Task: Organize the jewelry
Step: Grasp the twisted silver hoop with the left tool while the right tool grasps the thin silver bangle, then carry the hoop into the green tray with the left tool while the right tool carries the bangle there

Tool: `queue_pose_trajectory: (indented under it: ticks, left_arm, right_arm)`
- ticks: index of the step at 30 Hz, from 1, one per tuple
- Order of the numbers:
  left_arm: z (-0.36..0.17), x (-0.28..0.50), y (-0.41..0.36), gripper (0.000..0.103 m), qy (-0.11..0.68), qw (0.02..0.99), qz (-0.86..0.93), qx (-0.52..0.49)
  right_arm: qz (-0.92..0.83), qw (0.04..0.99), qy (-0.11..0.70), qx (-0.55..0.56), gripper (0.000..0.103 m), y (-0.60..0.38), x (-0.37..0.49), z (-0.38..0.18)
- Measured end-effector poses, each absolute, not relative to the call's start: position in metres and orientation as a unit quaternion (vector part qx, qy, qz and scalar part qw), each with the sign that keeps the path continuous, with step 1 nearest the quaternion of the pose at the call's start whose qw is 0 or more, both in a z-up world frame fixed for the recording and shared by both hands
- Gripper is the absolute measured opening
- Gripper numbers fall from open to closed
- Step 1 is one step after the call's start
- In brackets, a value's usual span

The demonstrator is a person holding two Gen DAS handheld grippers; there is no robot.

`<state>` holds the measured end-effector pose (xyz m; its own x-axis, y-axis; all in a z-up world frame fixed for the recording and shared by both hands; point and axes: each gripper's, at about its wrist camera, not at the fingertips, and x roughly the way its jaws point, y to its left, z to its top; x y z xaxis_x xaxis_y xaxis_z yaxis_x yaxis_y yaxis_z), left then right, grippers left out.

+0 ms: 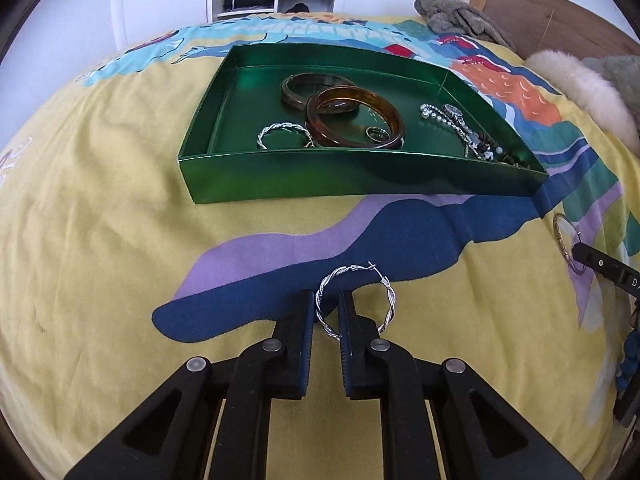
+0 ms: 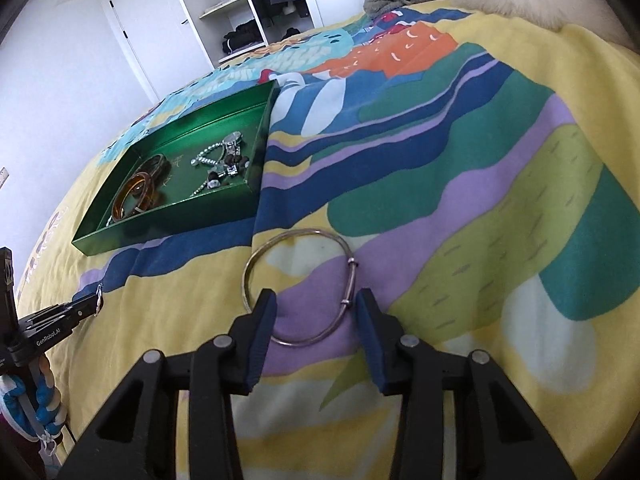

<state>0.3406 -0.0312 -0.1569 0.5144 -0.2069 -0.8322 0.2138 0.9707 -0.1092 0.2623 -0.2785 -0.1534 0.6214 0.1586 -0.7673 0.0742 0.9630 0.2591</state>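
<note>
Left view
Left gripper [image 1: 326, 314]: jaws pinch one twisted silver hoop [image 1: 354, 300], just above the bed [image 1: 100, 240].
Tray [image 1: 280, 178]: one green tray on the bed, well ahead of the jaws.
In the tray: two brown bangles [image 1: 352, 120], one more silver hoop [image 1: 280, 132], one small ring [image 1: 378, 133], some chains [image 1: 460, 124].

Right view
Right gripper [image 2: 316, 312]: jaws spread wide, one on each side of one thin bangle [image 2: 298, 286].
Thin bangle: flat on the bed, near the tray [image 2: 168, 226].

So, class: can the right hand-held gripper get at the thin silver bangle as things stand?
Probably yes: the right hand-held gripper is open, its fingers either side of the thin silver bangle, which lies flat on the bedspread, uncovered.
</note>
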Motion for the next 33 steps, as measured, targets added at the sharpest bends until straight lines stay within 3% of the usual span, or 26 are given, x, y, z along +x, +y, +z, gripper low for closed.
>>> queue_pose_trajectory:
  ticks: [7, 12, 33]
  left_arm:
    - [-0.16, 0.344, -0.035, 0.009, 0.479, 0.868, -0.127, 0.026]
    - [-0.159, 0.344, -0.039, 0.005, 0.47, 0.872, -0.128, 0.032]
    - [-0.054, 0.274, -0.045, 0.005, 0.368, 0.919, -0.128, 0.055]
  right_arm:
    - [0.027, 0.886, 0.443, 0.133, 0.025, -0.286, 0.283, -0.159]
    - [0.036, 0.88, 0.452, 0.142, 0.007, -0.293, 0.289, -0.164]
    - [0.038, 0.944, 0.324, 0.048, 0.006, -0.239, 0.196, -0.04]
